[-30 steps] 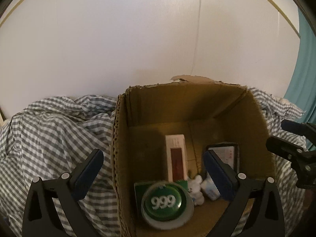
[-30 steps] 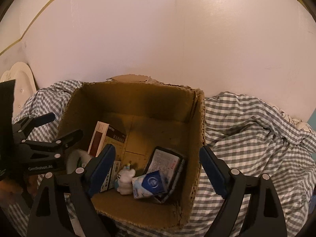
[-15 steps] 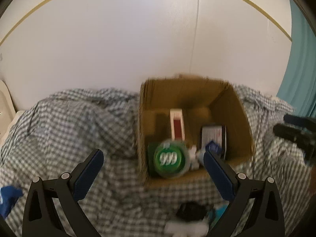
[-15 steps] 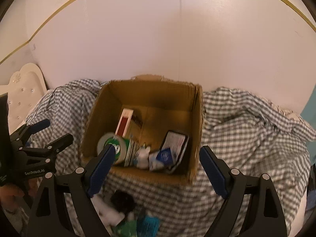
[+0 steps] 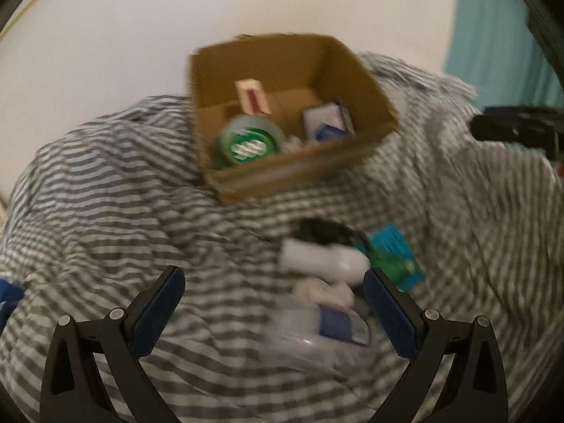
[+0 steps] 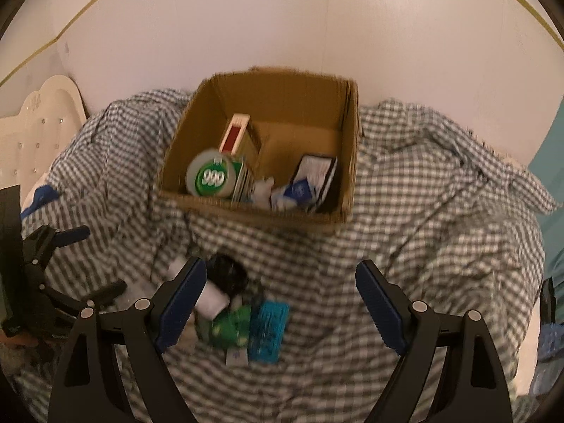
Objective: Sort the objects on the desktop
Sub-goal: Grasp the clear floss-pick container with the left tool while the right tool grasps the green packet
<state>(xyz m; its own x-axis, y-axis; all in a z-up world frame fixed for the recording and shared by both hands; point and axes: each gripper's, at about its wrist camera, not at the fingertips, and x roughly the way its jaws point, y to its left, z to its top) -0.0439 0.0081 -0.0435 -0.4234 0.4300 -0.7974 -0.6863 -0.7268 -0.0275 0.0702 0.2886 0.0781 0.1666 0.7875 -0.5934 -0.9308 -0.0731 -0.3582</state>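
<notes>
The cloth spread over everything is checked in grey and white. On it stands a plain brown cardboard box. Inside the box, a round lid is green with white figures and a pale grey rim; a tall carton is cream with a dark red panel; a small packet is blue and white. In front of the box, on the cloth, lie a black object, a white tube, a green packet and a turquoise card. Both grippers have black frames with dark blue pads. The wall is white with a thin gold line; a teal curtain hangs at the right.
</notes>
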